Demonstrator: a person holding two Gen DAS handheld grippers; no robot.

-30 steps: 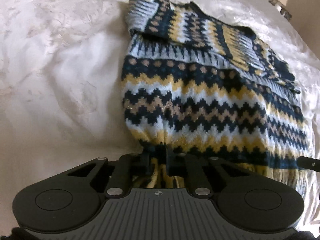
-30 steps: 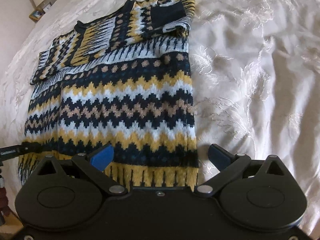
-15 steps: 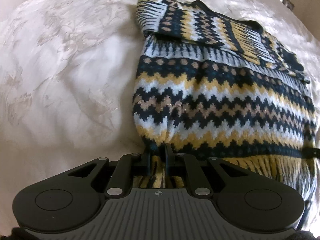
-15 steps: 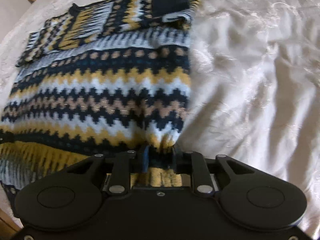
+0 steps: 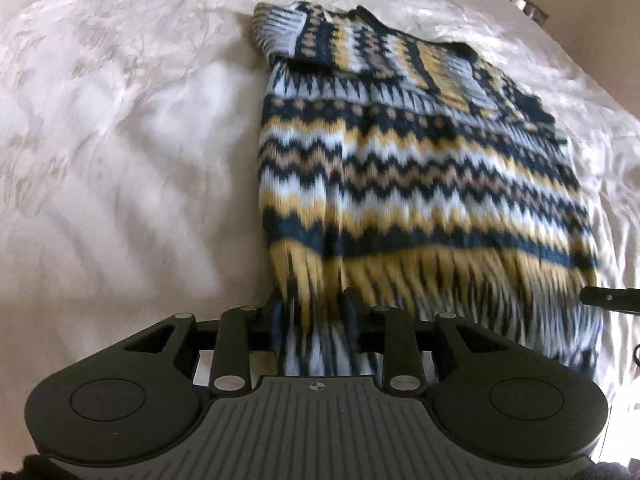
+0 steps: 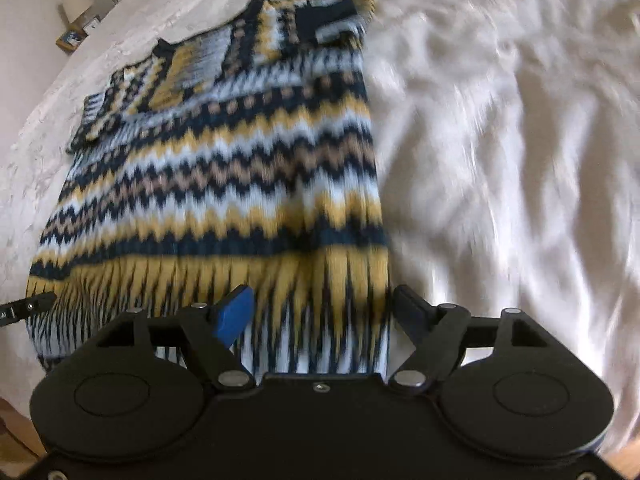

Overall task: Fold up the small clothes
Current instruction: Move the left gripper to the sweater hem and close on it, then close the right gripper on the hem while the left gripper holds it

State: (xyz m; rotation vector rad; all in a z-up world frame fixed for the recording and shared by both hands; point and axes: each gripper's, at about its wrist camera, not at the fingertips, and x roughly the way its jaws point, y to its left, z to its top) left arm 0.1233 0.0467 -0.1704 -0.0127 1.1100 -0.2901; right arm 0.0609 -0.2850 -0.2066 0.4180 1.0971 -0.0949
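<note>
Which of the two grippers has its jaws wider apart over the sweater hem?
The right gripper: its jaws stand wide, astride the sweater hem. The left gripper has only a narrow gap.

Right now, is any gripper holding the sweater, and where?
Neither. The left gripper and right gripper have just been opening; the sweater hem lies loose between their fingers.

A bed covered with a white embossed bedspread (image 5: pixel 120 152), softly wrinkled. A navy, yellow and pale blue zigzag knitted sweater (image 5: pixel 420 168) lies flat on it.
</note>
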